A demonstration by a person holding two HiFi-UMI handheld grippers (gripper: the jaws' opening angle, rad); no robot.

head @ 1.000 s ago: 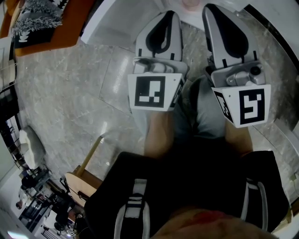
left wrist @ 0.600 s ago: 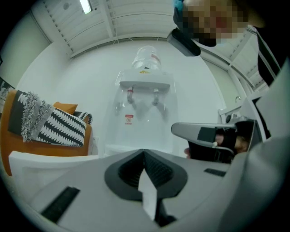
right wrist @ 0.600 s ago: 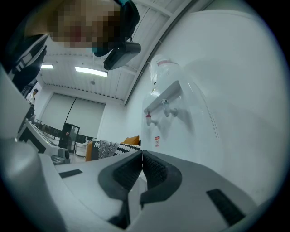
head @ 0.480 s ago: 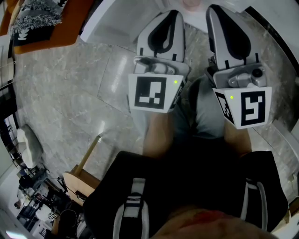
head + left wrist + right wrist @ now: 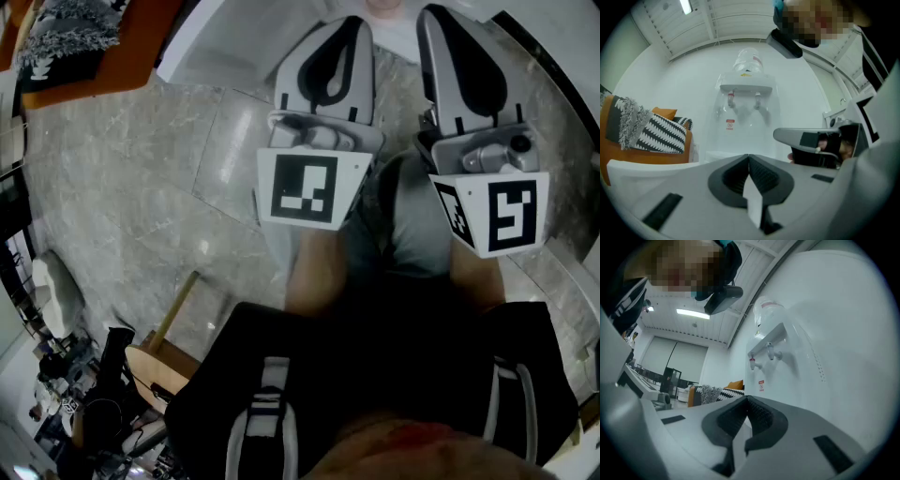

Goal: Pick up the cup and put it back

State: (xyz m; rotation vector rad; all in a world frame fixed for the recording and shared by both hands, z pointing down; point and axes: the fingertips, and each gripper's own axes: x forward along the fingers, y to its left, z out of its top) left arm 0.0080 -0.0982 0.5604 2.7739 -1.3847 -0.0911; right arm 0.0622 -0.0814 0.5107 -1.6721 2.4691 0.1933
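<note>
A grey marbled tile floor [image 5: 122,187] carries an orange sofa [image 5: 112,70] and a white water dispenser [image 5: 745,108].

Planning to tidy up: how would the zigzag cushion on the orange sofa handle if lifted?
Probably soft and light: the zigzag cushion looks plump and leans on the orange sofa. It likely sags if pinched by one corner; its fabric cover seems unlikely to slip.

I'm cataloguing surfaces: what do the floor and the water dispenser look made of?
Floor: likely polished stone or stone-look tile, going by its grey veining, tile seams and sheen.
Water dispenser: probably glossy white plastic, given the smooth moulded body and soft reflections.
</note>
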